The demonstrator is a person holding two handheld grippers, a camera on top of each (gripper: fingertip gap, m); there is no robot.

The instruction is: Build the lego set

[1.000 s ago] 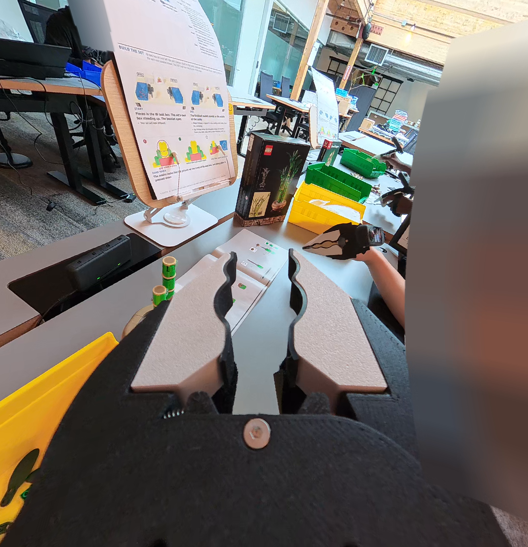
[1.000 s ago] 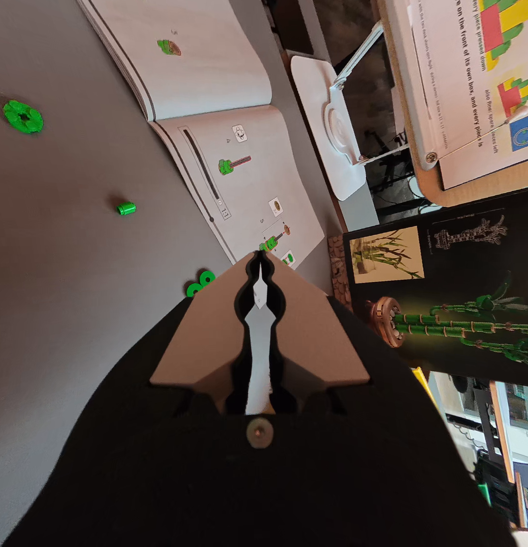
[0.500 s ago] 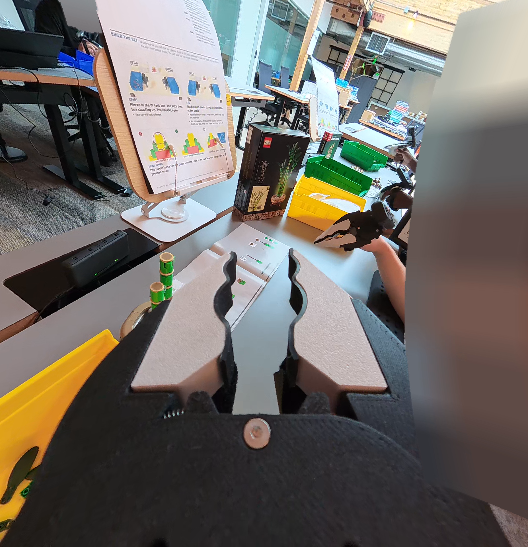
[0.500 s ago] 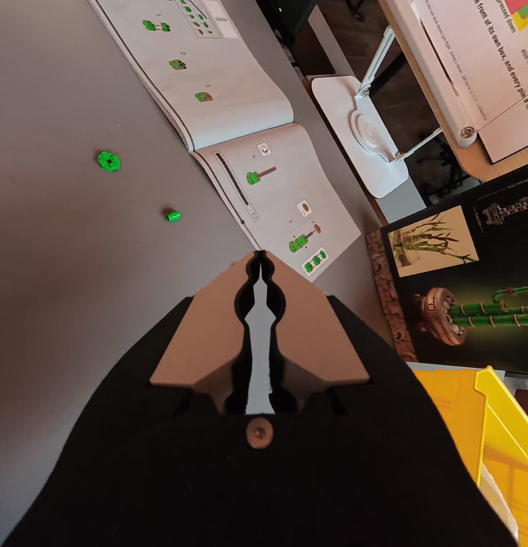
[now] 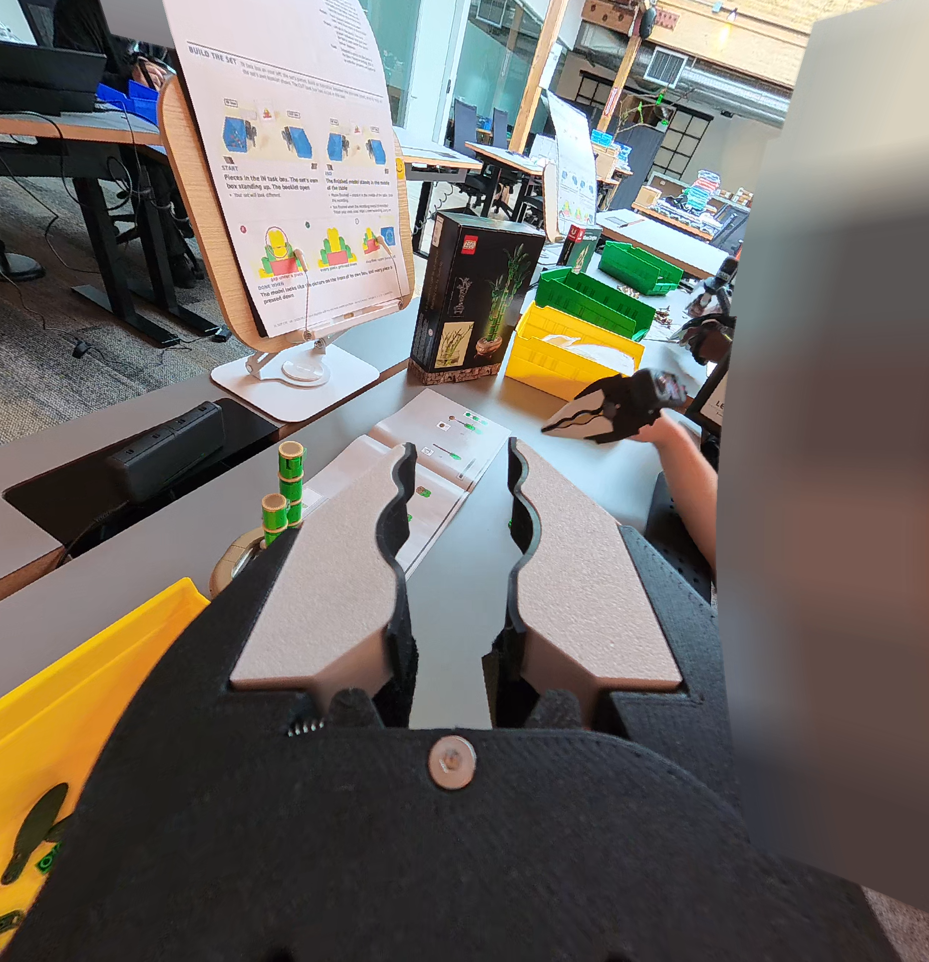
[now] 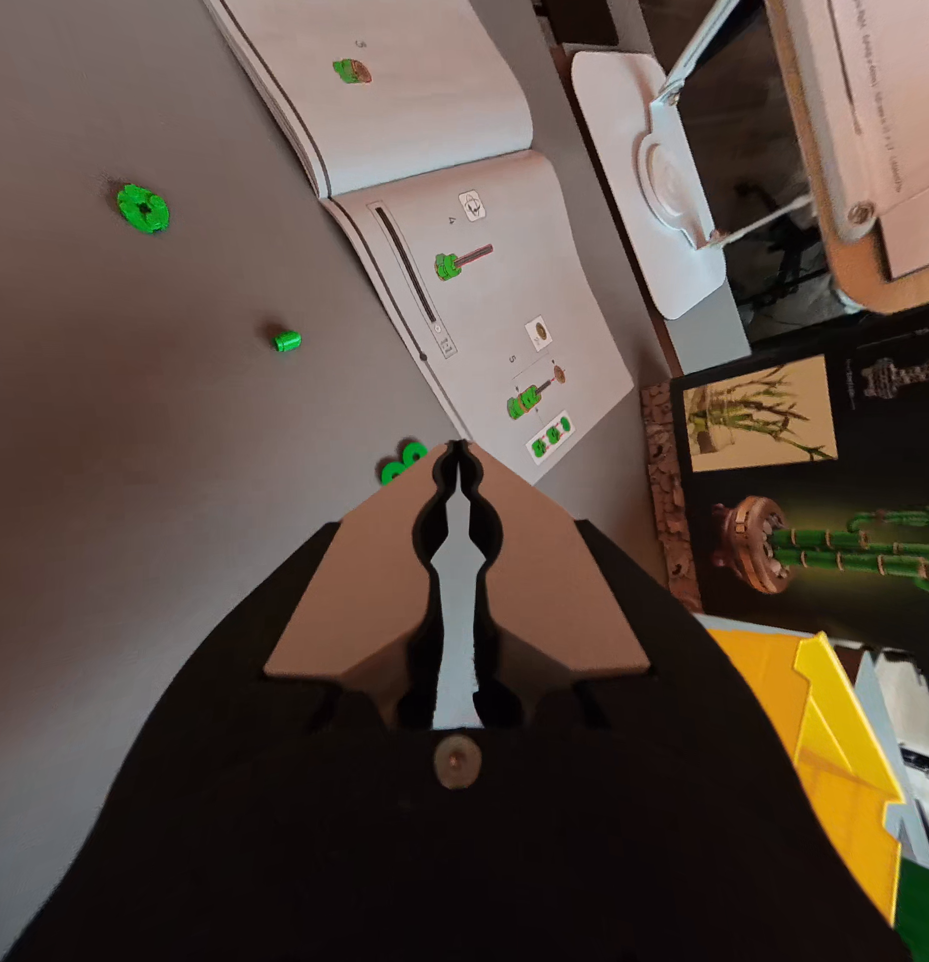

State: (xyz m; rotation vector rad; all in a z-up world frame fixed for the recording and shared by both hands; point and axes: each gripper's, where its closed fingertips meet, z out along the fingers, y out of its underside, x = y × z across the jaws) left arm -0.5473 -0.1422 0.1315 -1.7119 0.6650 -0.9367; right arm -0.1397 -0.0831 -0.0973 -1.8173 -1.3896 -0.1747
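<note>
My left gripper is open and empty, held above the grey table. Left of it stands the part-built model: two green bamboo stalks on a tan base. The open instruction booklet lies ahead. My right gripper is shut with its tips touching and nothing visible between them; it also shows in the left wrist view. Loose green pieces lie on the table: a round piece, a small cylinder and a two-ring piece just left of my right fingertips.
A yellow bin sits at the lower left. The black set box, another yellow bin and a green bin stand at the back. A sheet on a wooden stand is at the far left.
My right gripper stayed shut; it pulled back from the booklet, then came close again, so the two-ring piece is beside its tips again. My left gripper stayed open and barely moved.
</note>
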